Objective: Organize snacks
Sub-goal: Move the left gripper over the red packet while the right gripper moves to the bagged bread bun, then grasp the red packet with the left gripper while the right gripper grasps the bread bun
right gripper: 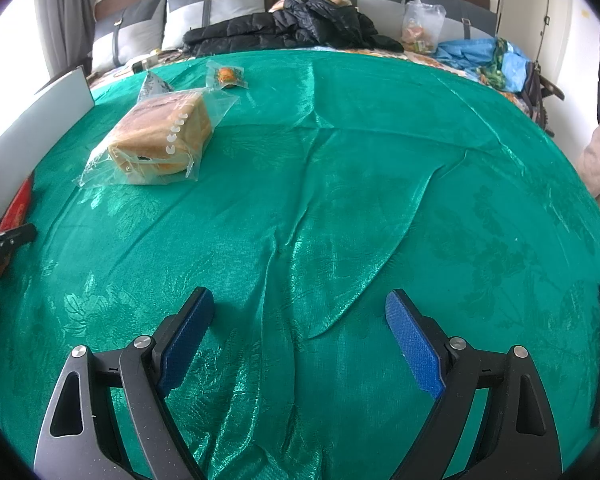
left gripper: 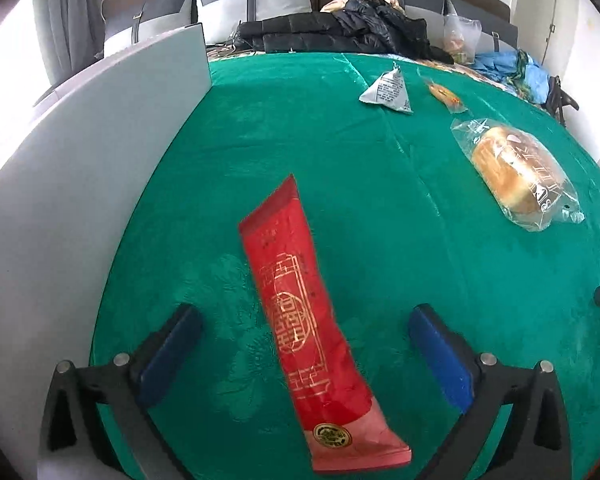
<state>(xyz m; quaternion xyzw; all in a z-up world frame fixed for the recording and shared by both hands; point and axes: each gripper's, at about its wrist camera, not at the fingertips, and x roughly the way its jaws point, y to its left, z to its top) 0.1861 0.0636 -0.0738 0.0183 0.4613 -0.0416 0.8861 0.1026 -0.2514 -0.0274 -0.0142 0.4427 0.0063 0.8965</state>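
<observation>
A long red snack packet (left gripper: 306, 320) with gold print lies on the green cloth (left gripper: 380, 200), between the fingers of my left gripper (left gripper: 304, 326), which is open around it without touching it. A bagged bread bun (left gripper: 516, 172) lies to the right; it also shows in the right wrist view (right gripper: 160, 140). A white triangular packet (left gripper: 388, 90) and a small orange snack bag (left gripper: 446, 96) lie farther back. My right gripper (right gripper: 300, 312) is open and empty over bare cloth (right gripper: 340, 200). The red packet's edge (right gripper: 18, 204) shows at far left.
A white box wall (left gripper: 80, 168) stands along the left of the cloth, also seen in the right wrist view (right gripper: 40, 120). Behind the cloth are black jackets (left gripper: 340, 28), pillows, a clear bag (left gripper: 460, 36) and blue bags (left gripper: 512, 64). The cloth has folds in the middle.
</observation>
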